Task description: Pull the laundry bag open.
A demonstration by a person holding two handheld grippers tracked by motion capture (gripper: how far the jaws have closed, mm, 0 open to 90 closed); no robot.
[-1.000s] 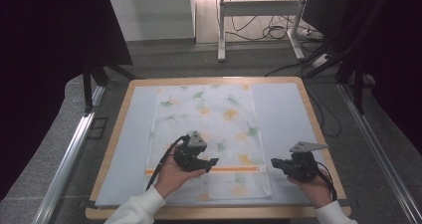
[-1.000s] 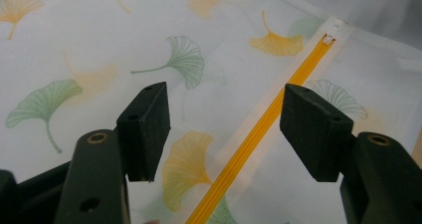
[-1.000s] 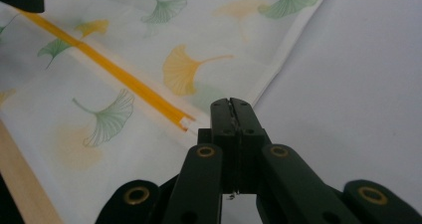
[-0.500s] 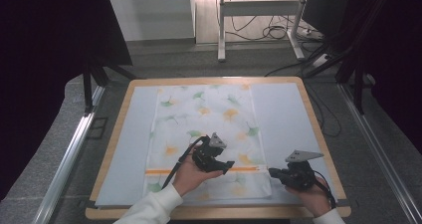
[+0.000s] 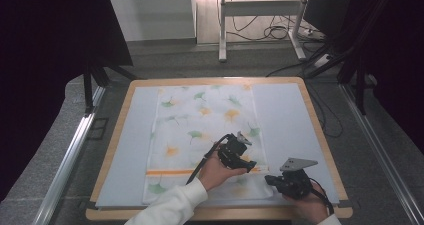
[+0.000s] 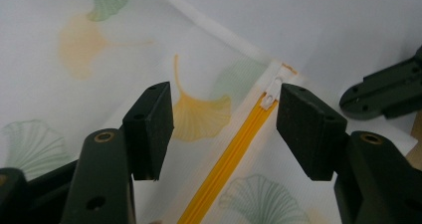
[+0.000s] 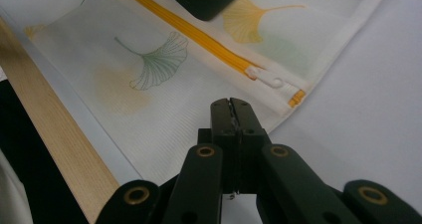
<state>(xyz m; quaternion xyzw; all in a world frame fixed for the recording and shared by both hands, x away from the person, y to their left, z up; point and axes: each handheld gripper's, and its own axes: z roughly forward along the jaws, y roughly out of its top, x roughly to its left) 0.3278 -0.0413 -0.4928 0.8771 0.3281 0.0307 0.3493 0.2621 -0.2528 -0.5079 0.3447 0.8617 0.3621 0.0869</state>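
A white cloth bag (image 5: 205,130) printed with ginkgo leaves lies flat on the table, with an orange zipper (image 5: 170,172) across its near end. My left gripper (image 5: 249,163) hovers over the zipper's right end, open, with the zipper (image 6: 234,154) running between its jaws and the white pull (image 6: 270,97) just ahead by the right jaw. My right gripper (image 5: 270,180) is shut at the bag's near right corner. Its tips (image 7: 231,105) rest at the cloth's edge, just short of the pull (image 7: 266,77). No cloth shows between them.
The bag lies on a pale grey mat (image 5: 290,120) inside a wooden-rimmed tabletop (image 5: 315,120). The wooden rim (image 7: 54,139) runs close by my right gripper. Cables and a metal stand (image 5: 260,30) are on the floor beyond the table.
My left gripper has travelled right along the zipper to its right end. The right gripper has shifted slightly left and nearer, toward the bag's corner.
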